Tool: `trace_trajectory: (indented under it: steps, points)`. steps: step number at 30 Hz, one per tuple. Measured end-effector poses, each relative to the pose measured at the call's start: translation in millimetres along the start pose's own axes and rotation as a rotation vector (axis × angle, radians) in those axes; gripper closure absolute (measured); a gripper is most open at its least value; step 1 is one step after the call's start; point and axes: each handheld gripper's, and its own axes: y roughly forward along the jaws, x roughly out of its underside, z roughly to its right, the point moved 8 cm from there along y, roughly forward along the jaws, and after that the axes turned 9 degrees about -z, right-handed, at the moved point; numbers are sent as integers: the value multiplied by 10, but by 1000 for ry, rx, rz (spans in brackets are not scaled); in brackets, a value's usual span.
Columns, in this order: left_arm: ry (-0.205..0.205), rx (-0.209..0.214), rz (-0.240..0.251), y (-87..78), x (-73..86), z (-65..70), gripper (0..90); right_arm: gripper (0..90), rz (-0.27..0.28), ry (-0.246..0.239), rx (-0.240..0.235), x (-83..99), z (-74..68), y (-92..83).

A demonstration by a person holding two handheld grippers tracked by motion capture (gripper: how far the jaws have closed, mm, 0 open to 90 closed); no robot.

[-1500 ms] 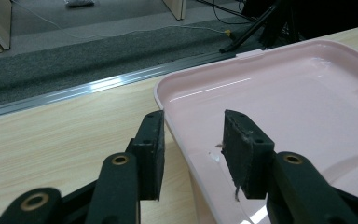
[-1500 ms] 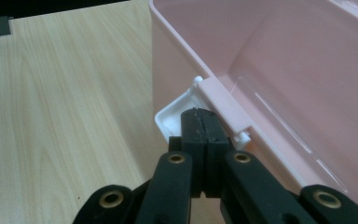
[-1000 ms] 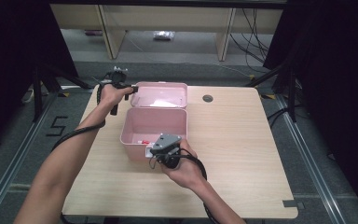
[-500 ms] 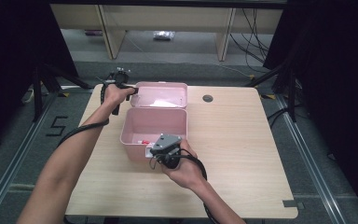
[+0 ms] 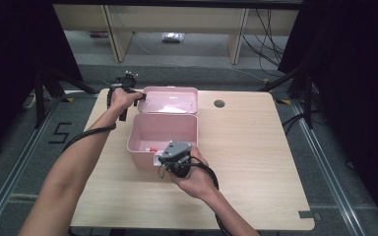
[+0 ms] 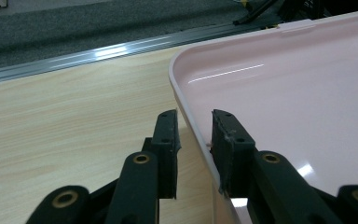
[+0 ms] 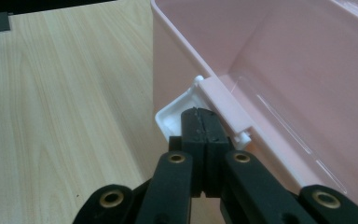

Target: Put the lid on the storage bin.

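Black jaws of the left gripper [image 6: 193,140] straddle the rim of the pink box's open lid [image 6: 279,93], closing in, pads not yet pressing. The right gripper [image 7: 200,123], shut, presses the white latch [image 7: 177,114] on the pink storage box [image 5: 162,133] mid-table. The lid looks ready to swing shut. No readable writing.
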Motion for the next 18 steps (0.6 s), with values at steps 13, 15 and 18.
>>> trace_trajectory:
  steps: [13,15,18]
  points:
    - [-40,14,-48,37,3,8,736,900,2,5,-3,3,-2,0]
    - [-33,14,-43,40,1,12,752,900,1,5,-4,3,-3,0]
    - [-36,8,-51,37,2,21,759,900,-1,7,-4,3,-2,-1]
